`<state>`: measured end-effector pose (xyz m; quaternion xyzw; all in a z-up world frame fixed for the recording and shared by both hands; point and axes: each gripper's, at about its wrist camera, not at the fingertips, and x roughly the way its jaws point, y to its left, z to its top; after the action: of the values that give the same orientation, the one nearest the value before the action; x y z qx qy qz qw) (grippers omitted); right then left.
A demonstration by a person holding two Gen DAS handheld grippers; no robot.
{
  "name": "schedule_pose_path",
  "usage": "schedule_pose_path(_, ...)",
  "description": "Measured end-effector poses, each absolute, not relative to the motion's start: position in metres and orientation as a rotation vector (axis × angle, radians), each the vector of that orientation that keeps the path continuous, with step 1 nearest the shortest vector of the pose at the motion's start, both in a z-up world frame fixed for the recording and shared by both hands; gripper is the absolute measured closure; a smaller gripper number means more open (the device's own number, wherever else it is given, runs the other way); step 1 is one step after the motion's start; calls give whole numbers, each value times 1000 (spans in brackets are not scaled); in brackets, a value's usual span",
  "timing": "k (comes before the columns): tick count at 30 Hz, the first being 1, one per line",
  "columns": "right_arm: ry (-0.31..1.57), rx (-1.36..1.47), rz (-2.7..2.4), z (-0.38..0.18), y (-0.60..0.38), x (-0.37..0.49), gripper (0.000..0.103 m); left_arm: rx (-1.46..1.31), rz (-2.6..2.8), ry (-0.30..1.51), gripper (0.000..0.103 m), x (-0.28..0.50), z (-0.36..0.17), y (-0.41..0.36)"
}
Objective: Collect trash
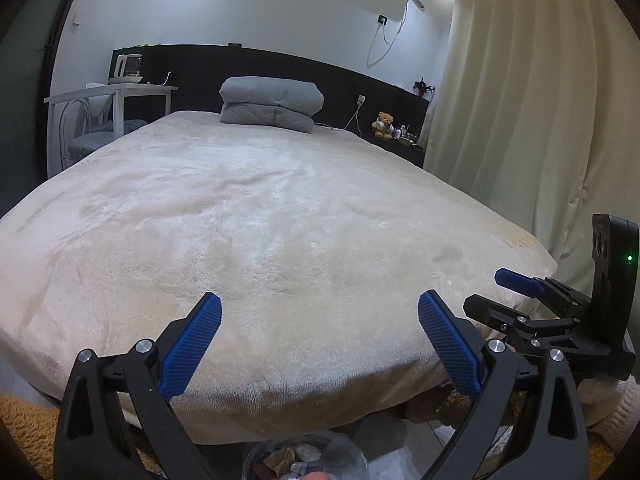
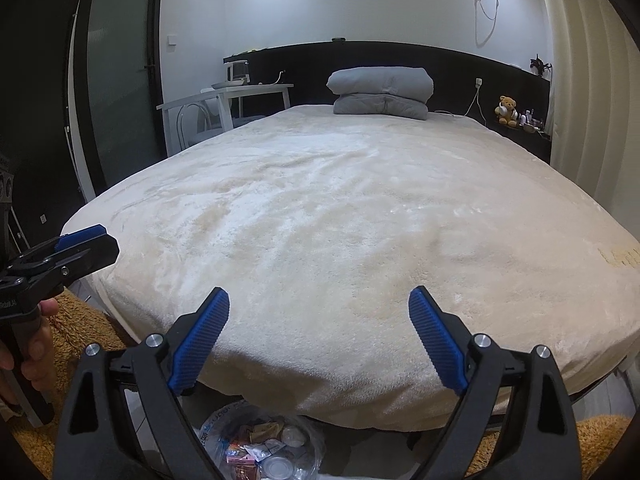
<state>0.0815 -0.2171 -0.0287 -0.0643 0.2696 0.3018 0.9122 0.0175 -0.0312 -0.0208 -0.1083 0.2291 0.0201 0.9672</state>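
hovering over the trash bag (image 2: 260, 446), both grippers' fingers (image 1: 192, 346) (image 2: 200, 344) spread, empty

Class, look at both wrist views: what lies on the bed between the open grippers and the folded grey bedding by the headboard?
Nothing: only bare cream blanket between the right gripper, the left gripper and the folded grey bedding. Both views show it.

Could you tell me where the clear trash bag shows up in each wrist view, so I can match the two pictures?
Left wrist: trash bag at bottom centre, below the bed's foot edge, partly cut off.
Right wrist: trash bag at bottom centre-left, wrappers visible inside.
Shared landmark: folded grey quilt at the headboard.
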Motion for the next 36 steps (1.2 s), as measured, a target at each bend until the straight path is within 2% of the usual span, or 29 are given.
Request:
schedule_pose_path(24,535,-141,594,-27,-218,79,12,-180,49,467,6,19,-21,-35)
schedule_pose_path(25,535,-140,594,-27,-219,79,11,-178,50,467,6,19,-21,-36)
schedule_pose_path(26,535,-135,598,-27,-219,79,4,-177,51,466,6,19,-21,-36)
schedule_pose_path(36,523,-150,587,-25,-219,75,4,-174,54,466,6,19,-21,-36)
